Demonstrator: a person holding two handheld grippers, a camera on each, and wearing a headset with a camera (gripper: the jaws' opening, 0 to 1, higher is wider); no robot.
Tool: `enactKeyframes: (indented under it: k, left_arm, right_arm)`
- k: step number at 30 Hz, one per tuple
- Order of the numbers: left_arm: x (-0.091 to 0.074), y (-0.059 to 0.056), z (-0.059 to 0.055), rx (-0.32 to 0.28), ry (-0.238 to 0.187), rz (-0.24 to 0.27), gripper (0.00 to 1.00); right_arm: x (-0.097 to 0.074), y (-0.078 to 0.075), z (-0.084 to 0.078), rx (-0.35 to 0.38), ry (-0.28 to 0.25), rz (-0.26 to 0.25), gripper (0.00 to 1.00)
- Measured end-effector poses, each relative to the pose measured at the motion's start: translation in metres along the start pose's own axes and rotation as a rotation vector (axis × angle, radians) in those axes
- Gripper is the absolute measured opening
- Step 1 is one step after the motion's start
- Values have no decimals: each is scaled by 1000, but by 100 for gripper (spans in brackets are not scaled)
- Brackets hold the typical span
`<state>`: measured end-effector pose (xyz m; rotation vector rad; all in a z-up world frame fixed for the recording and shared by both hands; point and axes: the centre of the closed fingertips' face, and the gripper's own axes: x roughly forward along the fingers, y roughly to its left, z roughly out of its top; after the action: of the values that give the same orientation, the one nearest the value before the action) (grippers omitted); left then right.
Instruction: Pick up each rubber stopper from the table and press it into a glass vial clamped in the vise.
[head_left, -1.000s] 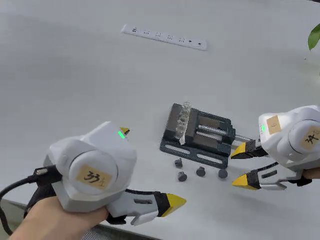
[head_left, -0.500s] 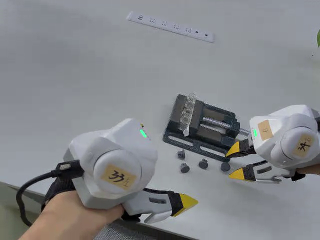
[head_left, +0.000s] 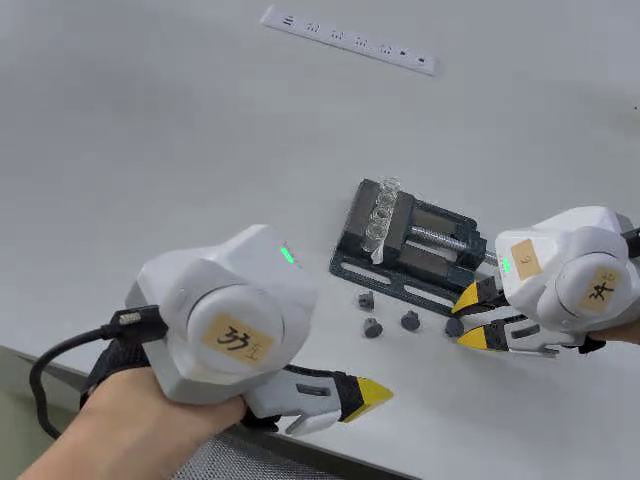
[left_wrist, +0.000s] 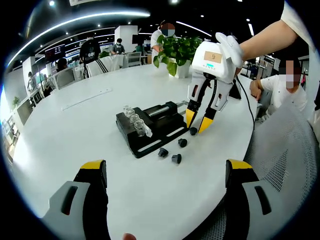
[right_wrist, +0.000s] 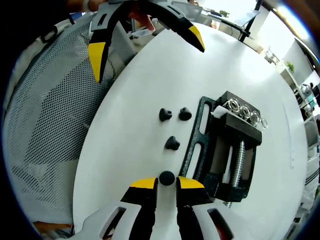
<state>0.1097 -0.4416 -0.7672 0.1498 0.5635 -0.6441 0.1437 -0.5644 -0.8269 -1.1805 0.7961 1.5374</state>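
Observation:
Several black rubber stoppers lie in front of the black vise (head_left: 420, 262): one (head_left: 366, 300), another (head_left: 372, 327), a third (head_left: 410, 320). My right gripper (head_left: 471, 318) is low over the table at the rightmost stopper (right_wrist: 166, 177), which sits just at the mouth of its narrowly parted yellow tips (right_wrist: 166, 184). Clear glass vials (head_left: 382, 210) stand in a row clamped in the vise's jaws (right_wrist: 243, 112). My left gripper (left_wrist: 166, 167) hangs wide open near the table's front edge, holding nothing; the stoppers (left_wrist: 176, 158) lie ahead of it.
A white power strip (head_left: 350, 40) lies at the far side of the white table (head_left: 150, 150). A mesh chair (right_wrist: 50, 125) stands beside the table edge. A potted plant (left_wrist: 177, 50) and seated people are at the far end.
My right gripper has slid left to the rightmost stopper, and its jaws have narrowed around it. The left gripper has stayed near the front edge. The head camera has shifted.

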Motion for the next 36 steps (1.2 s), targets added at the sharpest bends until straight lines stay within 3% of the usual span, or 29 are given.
enactKeyframes:
  k: [36]
  left_arm:
    - [-1, -2, 1, -11, -7, -4, 98]
  right_arm:
    - [0, 1, 1, -30, 23, 29, 7]
